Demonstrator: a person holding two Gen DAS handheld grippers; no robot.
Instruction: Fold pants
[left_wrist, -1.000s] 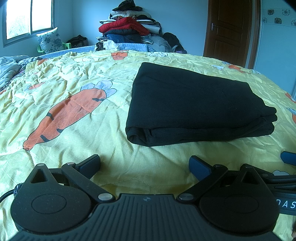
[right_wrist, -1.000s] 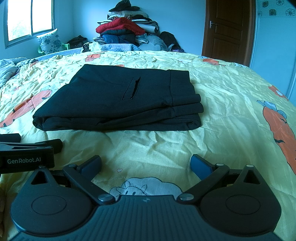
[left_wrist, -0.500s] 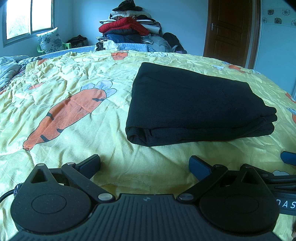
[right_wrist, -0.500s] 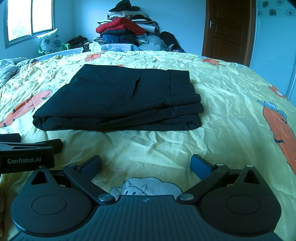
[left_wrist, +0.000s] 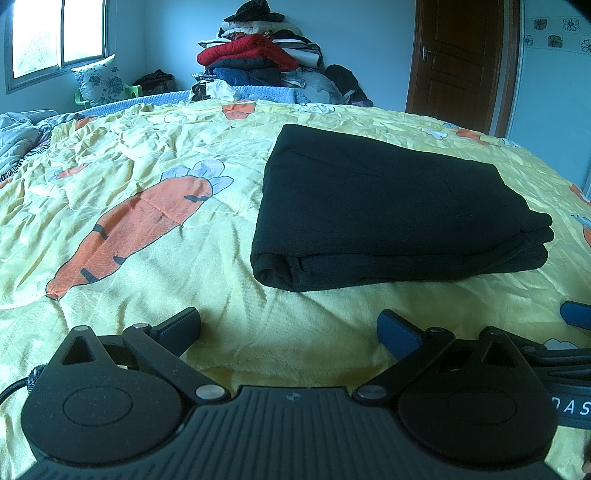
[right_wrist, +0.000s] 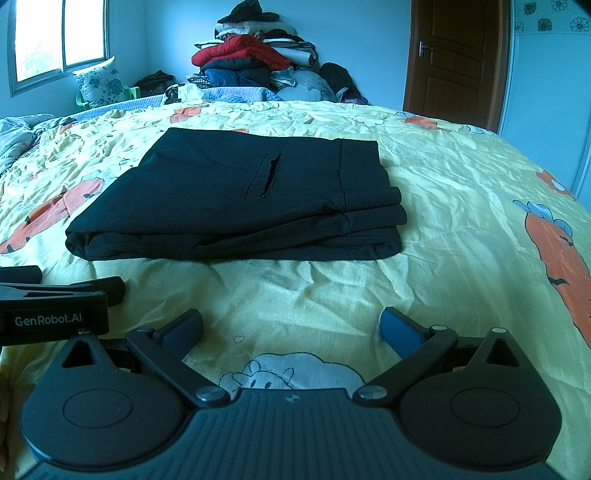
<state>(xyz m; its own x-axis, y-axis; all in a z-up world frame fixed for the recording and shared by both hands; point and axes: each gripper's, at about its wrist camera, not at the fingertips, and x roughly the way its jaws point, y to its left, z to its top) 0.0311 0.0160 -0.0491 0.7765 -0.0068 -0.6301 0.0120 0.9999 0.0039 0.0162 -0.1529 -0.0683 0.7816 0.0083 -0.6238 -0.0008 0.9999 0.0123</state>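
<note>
On the carrot-print quilt (right_wrist: 461, 236), black pants (right_wrist: 236, 206) sit folded at 12 o'clock of both grippers. Left gripper (left_wrist: 288, 328) and right gripper (right_wrist: 291, 328) gape empty; any snagging nudge could undo those stacked layers.

Right gripper (left_wrist: 576, 314) cut off by right edge in left view; pants (right_wrist: 236, 199) inner layers hidden.
</note>
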